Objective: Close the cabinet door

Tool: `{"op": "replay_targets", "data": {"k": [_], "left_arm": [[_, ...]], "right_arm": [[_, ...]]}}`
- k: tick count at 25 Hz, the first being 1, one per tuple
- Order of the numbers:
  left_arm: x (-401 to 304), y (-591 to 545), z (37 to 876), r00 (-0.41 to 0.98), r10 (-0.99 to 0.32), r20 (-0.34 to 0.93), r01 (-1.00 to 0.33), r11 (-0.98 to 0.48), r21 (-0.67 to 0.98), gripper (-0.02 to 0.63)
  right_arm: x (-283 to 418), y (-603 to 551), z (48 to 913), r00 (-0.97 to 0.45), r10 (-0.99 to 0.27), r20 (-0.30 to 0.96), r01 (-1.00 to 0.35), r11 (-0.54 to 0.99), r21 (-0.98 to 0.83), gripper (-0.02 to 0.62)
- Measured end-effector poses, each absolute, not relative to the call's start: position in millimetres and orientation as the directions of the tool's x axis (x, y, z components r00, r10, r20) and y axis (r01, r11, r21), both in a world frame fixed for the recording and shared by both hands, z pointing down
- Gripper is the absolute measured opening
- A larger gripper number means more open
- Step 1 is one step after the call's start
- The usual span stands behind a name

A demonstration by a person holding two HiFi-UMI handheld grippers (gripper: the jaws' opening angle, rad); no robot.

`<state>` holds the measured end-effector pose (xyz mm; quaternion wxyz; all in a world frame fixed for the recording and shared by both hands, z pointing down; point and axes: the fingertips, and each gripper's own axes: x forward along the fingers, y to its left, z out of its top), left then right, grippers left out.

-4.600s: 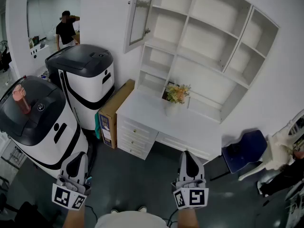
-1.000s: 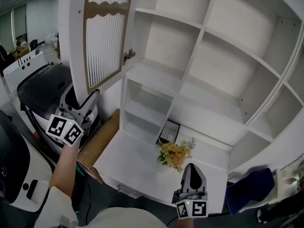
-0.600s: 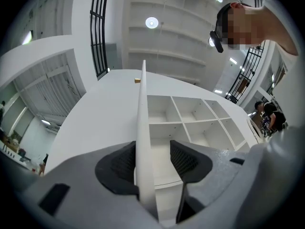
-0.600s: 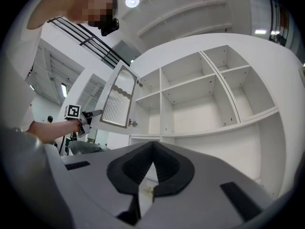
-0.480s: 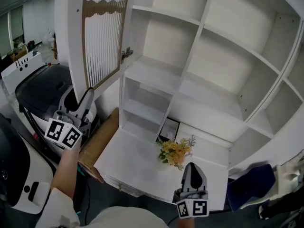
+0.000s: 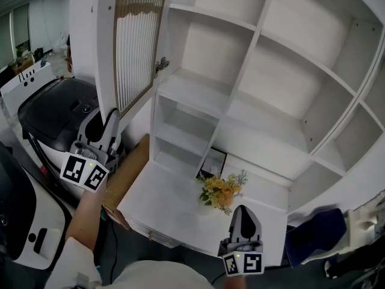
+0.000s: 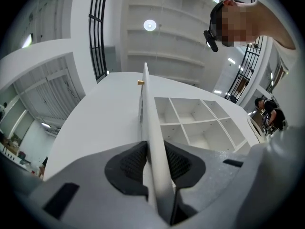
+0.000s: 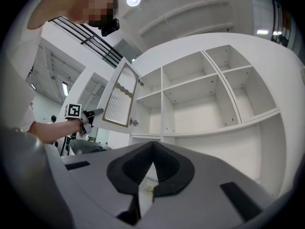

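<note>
Cabinet door (image 6: 135,41) sticks out far left, with open air between it and the shelves (image 6: 240,71). It's tighter underneath, where a black-topped machine (image 6: 57,110) and a cardboard box (image 6: 129,173) crowd the left. Flowers (image 6: 222,192) sit on the desk top (image 6: 168,206), near right.

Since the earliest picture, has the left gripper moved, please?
Yes. The left gripper hung far below the door then; now it is up at the door's lower edge, its jaws closing on that edge.
</note>
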<state>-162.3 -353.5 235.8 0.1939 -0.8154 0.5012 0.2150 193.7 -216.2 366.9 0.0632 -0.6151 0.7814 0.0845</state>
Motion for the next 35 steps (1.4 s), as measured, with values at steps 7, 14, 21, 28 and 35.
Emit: {"op": "replay_targets", "data": {"k": [7, 14, 21, 28, 35], "left_arm": [[-149, -351, 237, 0.381, -0.751, -0.539, -0.917, -0.379, -0.121, 0.078], [-122, -348, 237, 0.373, -0.757, -0.537, -0.924, -0.352, -0.148, 0.084], [-95, -345, 237, 0.346, -0.748, -0.566, -0.934, -0.329, -0.135, 0.095], [-62, -346, 238, 0.364, -0.738, -0.568, -0.929, -0.333, -0.162, 0.121], [-28, -351, 239, 0.382, -0.734, -0.562, -0.923, -0.328, -0.200, 0.151]], "right_arm": [[201, -219, 370, -0.232, -0.952, -0.200, -0.973, 0.227, 0.048, -0.002], [210, -223, 373, -0.234, -0.951, -0.202, -0.972, 0.231, 0.037, -0.002], [219, -228, 371, -0.240, -0.948, -0.211, -0.971, 0.238, 0.035, -0.002], [229, -235, 370, -0.251, -0.945, -0.211, -0.968, 0.249, 0.035, -0.002], [240, -241, 374, -0.262, -0.944, -0.203, -0.965, 0.261, 0.031, -0.002]]}}
